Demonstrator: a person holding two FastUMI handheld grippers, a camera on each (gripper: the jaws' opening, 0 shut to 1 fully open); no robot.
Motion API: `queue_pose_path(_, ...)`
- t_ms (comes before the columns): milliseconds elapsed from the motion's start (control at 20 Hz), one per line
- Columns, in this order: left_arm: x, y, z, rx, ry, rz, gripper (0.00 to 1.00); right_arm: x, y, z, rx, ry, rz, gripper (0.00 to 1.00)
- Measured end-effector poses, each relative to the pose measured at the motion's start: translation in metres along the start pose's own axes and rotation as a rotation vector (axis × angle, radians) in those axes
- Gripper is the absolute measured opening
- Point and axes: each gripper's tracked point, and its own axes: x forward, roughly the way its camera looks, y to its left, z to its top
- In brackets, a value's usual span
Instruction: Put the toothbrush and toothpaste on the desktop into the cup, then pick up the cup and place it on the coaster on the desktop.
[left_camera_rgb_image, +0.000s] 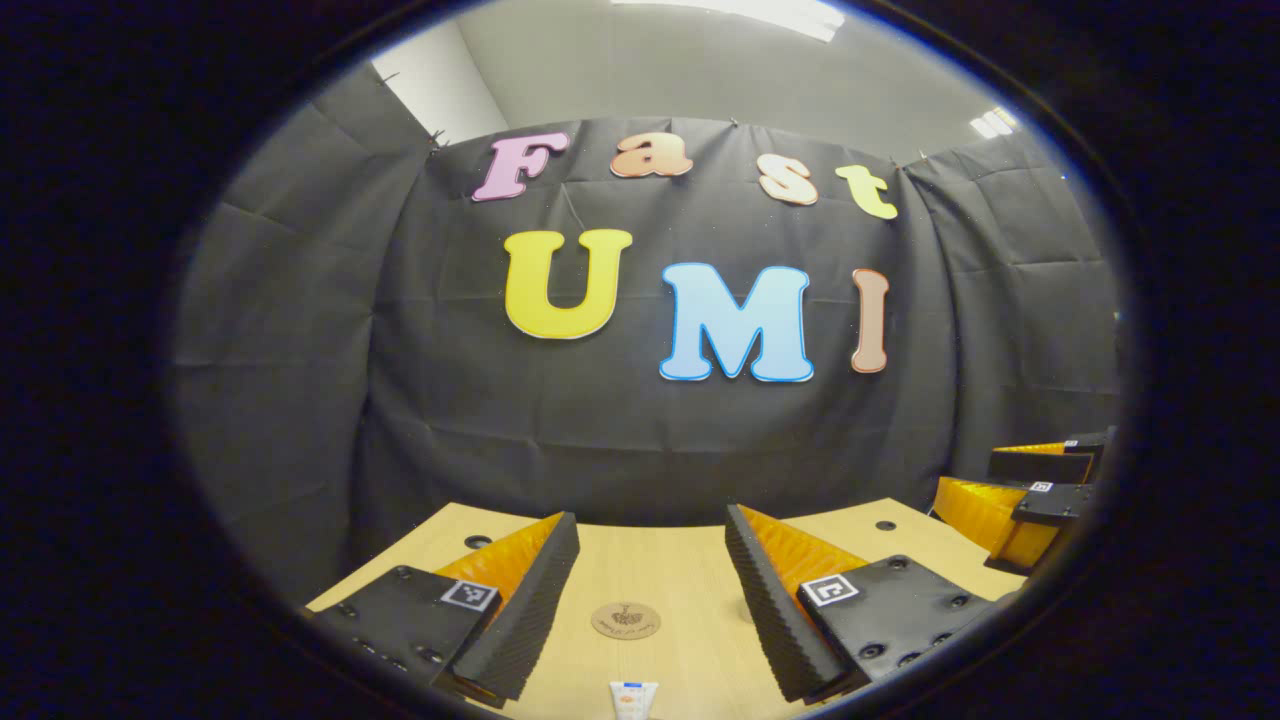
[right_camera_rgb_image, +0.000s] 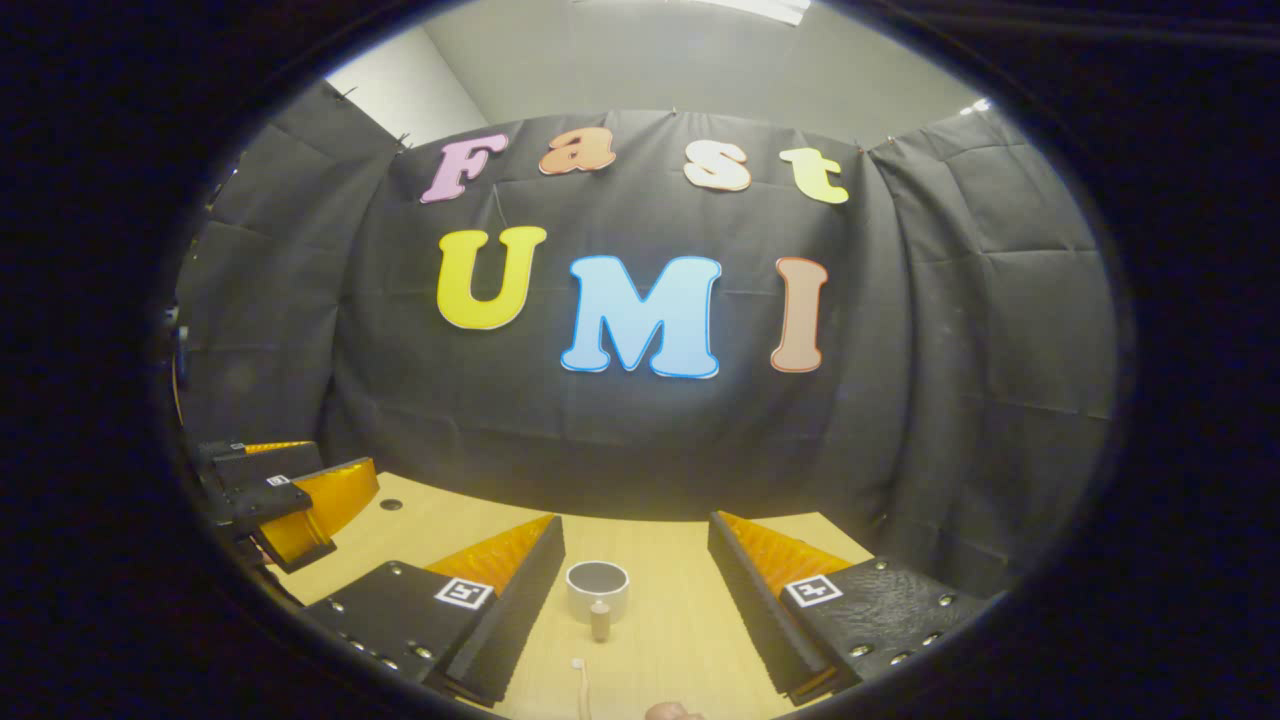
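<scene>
Both tongs are spread wide and hold nothing: the left tongs (left_camera_rgb_image: 652, 590) hover above the tabletop (left_camera_rgb_image: 690, 570) with the coaster (left_camera_rgb_image: 625, 620) between their fingers, and the right tongs (right_camera_rgb_image: 636, 600) face the cup (right_camera_rgb_image: 597, 588). The first step, I judge, is to take the toothbrush (right_camera_rgb_image: 580, 685), which lies just in front of the cup. To do it well, the right tongs should come down over the thin handle, close across it, then tilt it upright before dropping it in the cup. The toothpaste (left_camera_rgb_image: 633, 697) is at the bottom edge of the left gripper view; it seems to be a white tube, but little of it shows. The cup is round, pale and smooth, the coaster a flat brown disc, perhaps cork, and the fingers have ribbed black pads.
</scene>
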Motion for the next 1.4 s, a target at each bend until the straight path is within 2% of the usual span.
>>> queue_pose_path(350, -0.003, 0.007, -0.009, -0.032, 0.028, -0.004, 0.94, 0.001, 0.005, -0.019, 0.01, 0.086, 0.005, 0.9)
queue_pose_path(550, 0.003, 0.012, -0.035, -0.042, 0.108, -0.004, 0.94, 0.002, 0.011, -0.038, 0.024, 0.163, 0.015, 0.9)
queue_pose_path(900, 0.007, 0.022, -0.107, -0.041, 0.367, 0.011, 0.94, 0.009, 0.029, -0.091, 0.018, 0.358, 0.066, 0.91)
queue_pose_path(1150, 0.004, 0.027, -0.172, -0.037, 0.604, 0.021, 0.95, 0.008, 0.043, -0.143, -0.008, 0.548, 0.107, 0.91)
queue_pose_path(1400, -0.005, 0.036, -0.22, -0.023, 0.78, 0.047, 0.95, -0.004, 0.05, -0.184, -0.012, 0.706, 0.142, 0.91)
